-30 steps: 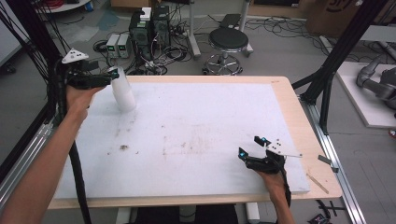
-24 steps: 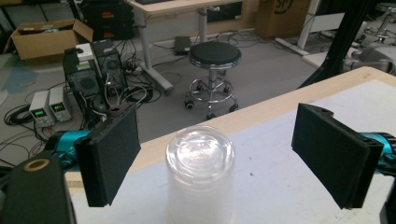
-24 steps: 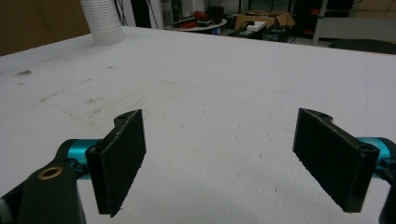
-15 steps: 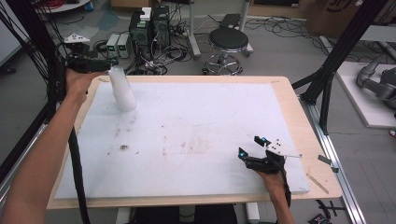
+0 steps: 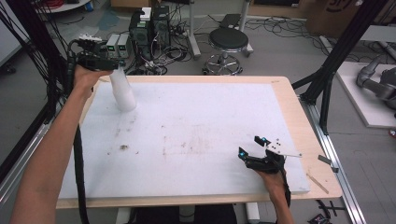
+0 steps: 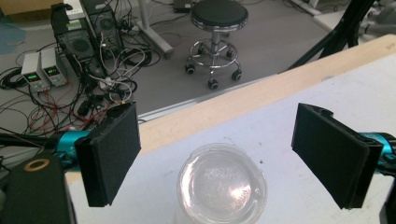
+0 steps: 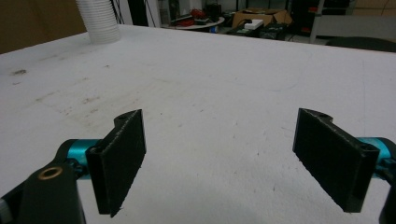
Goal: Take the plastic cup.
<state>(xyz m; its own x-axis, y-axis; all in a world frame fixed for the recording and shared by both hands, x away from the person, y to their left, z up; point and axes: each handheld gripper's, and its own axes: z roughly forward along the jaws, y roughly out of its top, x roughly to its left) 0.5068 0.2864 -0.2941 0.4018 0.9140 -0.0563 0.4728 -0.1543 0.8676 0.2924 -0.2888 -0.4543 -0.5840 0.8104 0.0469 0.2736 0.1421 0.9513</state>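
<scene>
A tall stack of white, translucent cups (image 5: 124, 91) stands upside down on the white mat (image 5: 201, 116), near its far left corner. My left gripper (image 5: 113, 68) hovers level at the top of the stack, open. In the left gripper view the round top of the stack (image 6: 222, 184) lies below and between the black pads (image 6: 112, 156), with clear gaps on both sides. My right gripper (image 5: 252, 146) rests low over the mat near the front right, open, with nothing between its pads (image 7: 119, 163). From the right gripper view the cup stack (image 7: 98, 21) is far off.
The mat lies on a wooden table (image 5: 299, 116) and bears a small dark stain (image 5: 123, 147). A thin wooden stick (image 5: 317, 183) lies on the wood at the front right. Beyond the far edge are a stool (image 5: 228, 42), electronics boxes (image 5: 149, 23) and cables. Black frame posts (image 5: 327, 79) stand at the sides.
My left hand has drawn back toward the table's far left corner, a little away from the cup stack. The stack and my right gripper have stayed put.
</scene>
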